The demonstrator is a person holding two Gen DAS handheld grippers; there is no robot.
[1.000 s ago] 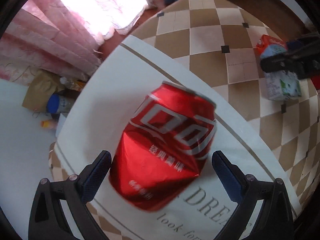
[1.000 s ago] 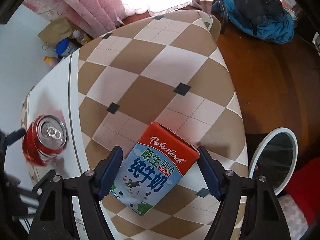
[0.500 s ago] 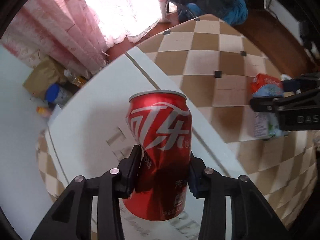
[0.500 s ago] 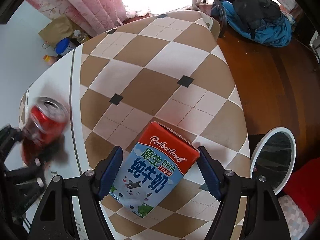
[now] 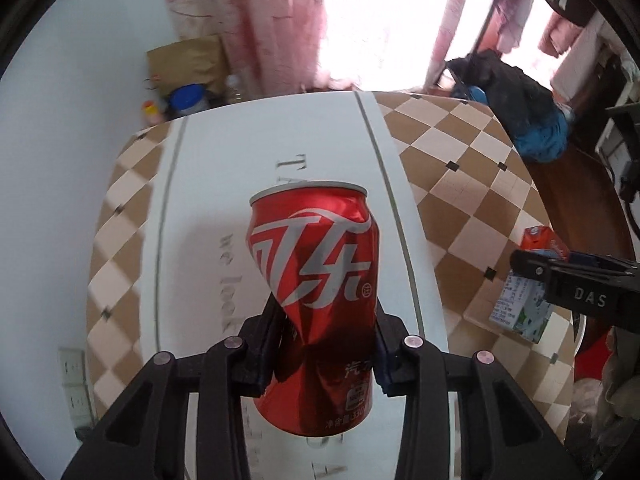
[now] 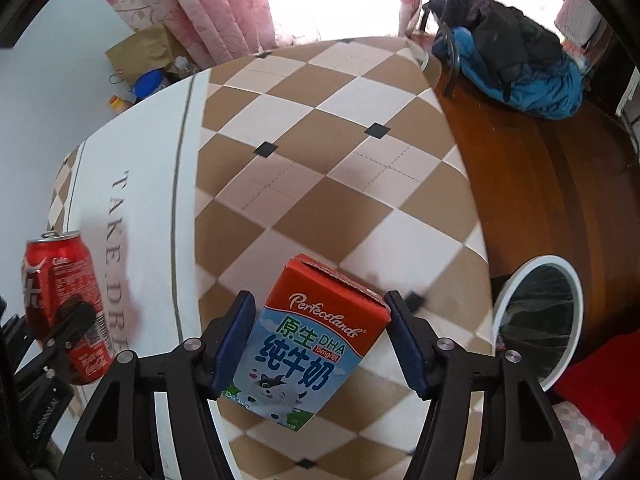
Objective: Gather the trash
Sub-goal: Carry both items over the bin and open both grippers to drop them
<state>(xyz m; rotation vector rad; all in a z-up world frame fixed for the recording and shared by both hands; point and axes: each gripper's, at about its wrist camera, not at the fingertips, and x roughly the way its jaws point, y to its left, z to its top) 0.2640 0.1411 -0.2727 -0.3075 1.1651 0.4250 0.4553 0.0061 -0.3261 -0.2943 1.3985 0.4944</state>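
My left gripper (image 5: pixel 326 350) is shut on a dented red cola can (image 5: pixel 318 288) and holds it upright above the tablecloth; the can also shows at the left in the right wrist view (image 6: pixel 64 304). My right gripper (image 6: pixel 320 336) closes around a blue and red milk carton (image 6: pixel 312 340); both blue pads touch its sides, and it looks lifted off the table. The carton shows at the right in the left wrist view (image 5: pixel 528 292), behind the right gripper's black body.
The table (image 6: pixel 320 168) has a brown and white checked cloth with a white lettered band. A white-rimmed trash bin (image 6: pixel 540 320) stands on the wooden floor to the right. A chair with blue and black clothes (image 6: pixel 512 52), pink curtains and a paper bag (image 6: pixel 140 52) lie beyond.
My left gripper closed on the can, which lay tilted between open fingers, and raised it upright. My right gripper narrowed onto the milk carton and lifted it slightly.
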